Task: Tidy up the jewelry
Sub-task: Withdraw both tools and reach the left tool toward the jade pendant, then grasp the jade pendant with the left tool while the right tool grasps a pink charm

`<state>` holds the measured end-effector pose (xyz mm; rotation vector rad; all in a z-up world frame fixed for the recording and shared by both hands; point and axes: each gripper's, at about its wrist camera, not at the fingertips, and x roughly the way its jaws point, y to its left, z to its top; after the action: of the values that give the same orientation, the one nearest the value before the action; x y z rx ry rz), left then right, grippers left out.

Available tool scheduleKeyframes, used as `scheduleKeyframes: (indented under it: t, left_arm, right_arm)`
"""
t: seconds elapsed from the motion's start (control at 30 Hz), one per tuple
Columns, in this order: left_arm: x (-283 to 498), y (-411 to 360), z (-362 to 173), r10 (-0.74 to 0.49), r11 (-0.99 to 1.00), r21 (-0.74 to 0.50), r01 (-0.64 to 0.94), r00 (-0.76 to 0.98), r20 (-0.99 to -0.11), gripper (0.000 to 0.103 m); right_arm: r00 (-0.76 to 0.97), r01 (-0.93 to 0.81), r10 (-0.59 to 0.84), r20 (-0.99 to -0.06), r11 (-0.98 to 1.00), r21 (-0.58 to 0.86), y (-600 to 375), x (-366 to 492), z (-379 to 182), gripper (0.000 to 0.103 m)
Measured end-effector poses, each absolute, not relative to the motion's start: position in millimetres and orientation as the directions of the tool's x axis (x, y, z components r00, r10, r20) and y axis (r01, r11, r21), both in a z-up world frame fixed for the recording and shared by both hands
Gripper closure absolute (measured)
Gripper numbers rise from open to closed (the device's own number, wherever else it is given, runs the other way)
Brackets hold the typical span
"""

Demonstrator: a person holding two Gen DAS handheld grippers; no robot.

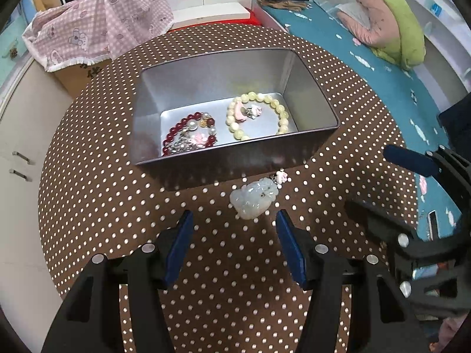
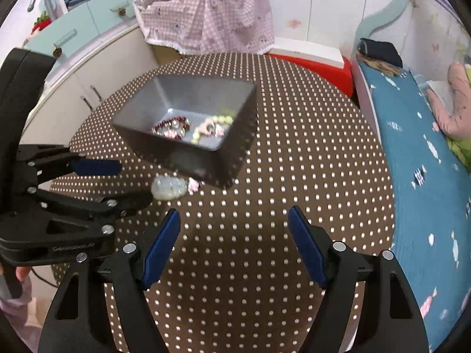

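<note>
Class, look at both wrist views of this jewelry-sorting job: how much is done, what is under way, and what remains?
Done: the dark red bead bracelet and the pale yellow bead bracelet already lie inside the open grey metal tin. Under way: the left claw is open just short of the pale white carved pendant on the brown polka-dot tablecloth, gripping nothing. The right claw is open and empty. Left: the pendant still lies outside the tin.

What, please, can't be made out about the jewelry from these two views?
- Red bead bracelet: its near part is hidden by the tin front wall, left wrist view.
- White pendant: blurred in the right wrist view, partly behind the left gripper.
- Yellow bead bracelet: blurred, partly behind the tin's wall, right wrist view.
</note>
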<state>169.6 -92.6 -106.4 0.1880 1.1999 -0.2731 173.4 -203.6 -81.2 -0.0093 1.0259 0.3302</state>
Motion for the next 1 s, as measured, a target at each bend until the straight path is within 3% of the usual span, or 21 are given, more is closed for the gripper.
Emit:
scheduleKeyframes:
  t: [0.27,0.3,0.37,0.83,0.87,1.0]
  left_arm:
    - [183.0,-112.1,-125.5,-0.066,0.95,0.051,0.308,0.358,-0.931,0.048]
    - [183.9,-115.4,-127.0,-0.065,0.947,0.057,0.316,0.363,-0.93,0.05]
    - [186.7,-118.0,-130.8,-0.092,0.94,0.039,0.339,0.36,-0.928,0.066]
    - [186.4,-101.4,-133.9,-0.085,0.946,0.036,0.323,0.352,-0.932,0.067]
    - [184.9,-99.7,-132.5,-0.084,0.947,0.034,0.319,0.351,-0.933,0.067]
    - [183.8,-85.0,-129.6,-0.082,0.952,0.03,0.305,0.349,-0.933,0.067]
  right_arm:
    - [0.437,-0.305,0.274,-0.857,0.941,0.145,-207.9,166.7,-102.8,0.03]
    - [0.432,-0.305,0.275,-0.859,0.941,0.148,-208.7,166.7,-105.5,0.03]
    - [0.427,-0.304,0.276,-0.861,0.941,0.151,-210.4,167.2,-110.2,0.03]
    - [0.426,-0.344,0.319,-0.846,0.923,0.174,-201.9,163.5,-111.5,0.03]
    - [0.426,-0.358,0.33,-0.842,0.917,0.178,-199.2,162.8,-109.7,0.031]
    - [0.418,-0.397,0.367,-0.831,0.896,0.196,-190.1,164.0,-103.7,0.052]
